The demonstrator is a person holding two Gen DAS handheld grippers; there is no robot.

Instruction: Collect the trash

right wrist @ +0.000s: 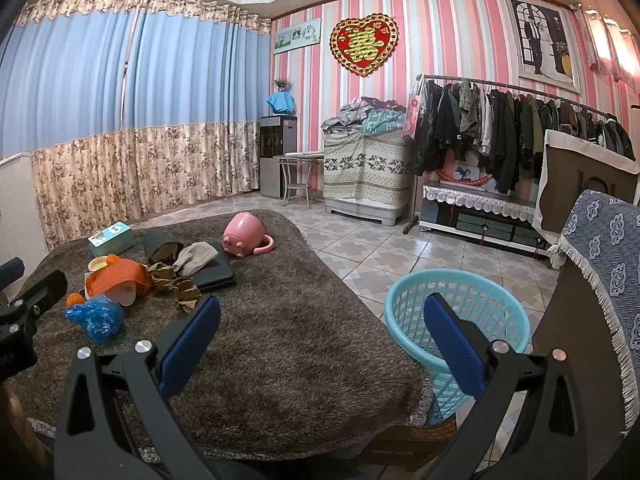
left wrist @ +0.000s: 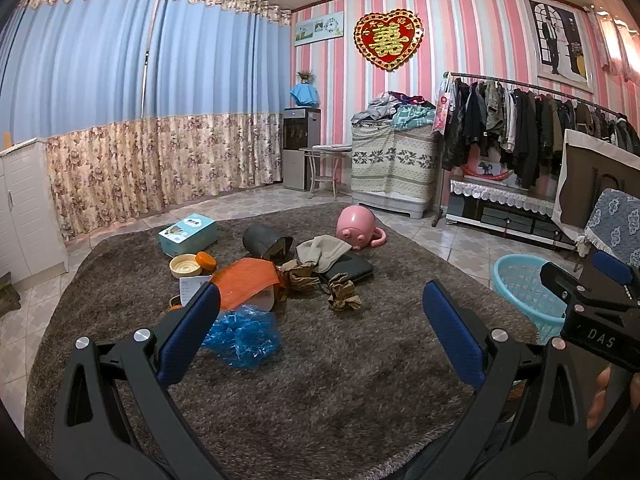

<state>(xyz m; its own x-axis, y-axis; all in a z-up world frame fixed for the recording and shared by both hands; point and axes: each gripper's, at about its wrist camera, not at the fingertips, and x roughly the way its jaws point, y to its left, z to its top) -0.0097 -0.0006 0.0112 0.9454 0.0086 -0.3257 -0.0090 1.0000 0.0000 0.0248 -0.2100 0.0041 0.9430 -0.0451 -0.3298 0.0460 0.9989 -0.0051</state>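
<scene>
A pile of trash lies on the brown shaggy rug (left wrist: 320, 360): a crumpled blue plastic bag (left wrist: 244, 334), an orange bag (left wrist: 250, 282), crumpled brown paper (left wrist: 343, 295) and a white paper slip (left wrist: 191, 289). The same blue bag (right wrist: 96, 318) and orange bag (right wrist: 120, 276) show in the right wrist view. A light blue plastic basket (right wrist: 456, 320) stands on the tile floor right of the rug, also seen in the left wrist view (left wrist: 524, 296). My left gripper (left wrist: 320, 312) is open and empty, above the rug near the blue bag. My right gripper (right wrist: 320, 328) is open and empty, near the basket.
A pink piggy pot (left wrist: 358, 226), a teal box (left wrist: 188, 234), a cream bowl (left wrist: 185, 266), a dark pot (left wrist: 264, 240), a beige cloth (left wrist: 324, 254) and a black case (left wrist: 352, 270) also lie on the rug. A clothes rack (left wrist: 540, 128) and a cloth-covered cabinet (right wrist: 600, 280) stand right.
</scene>
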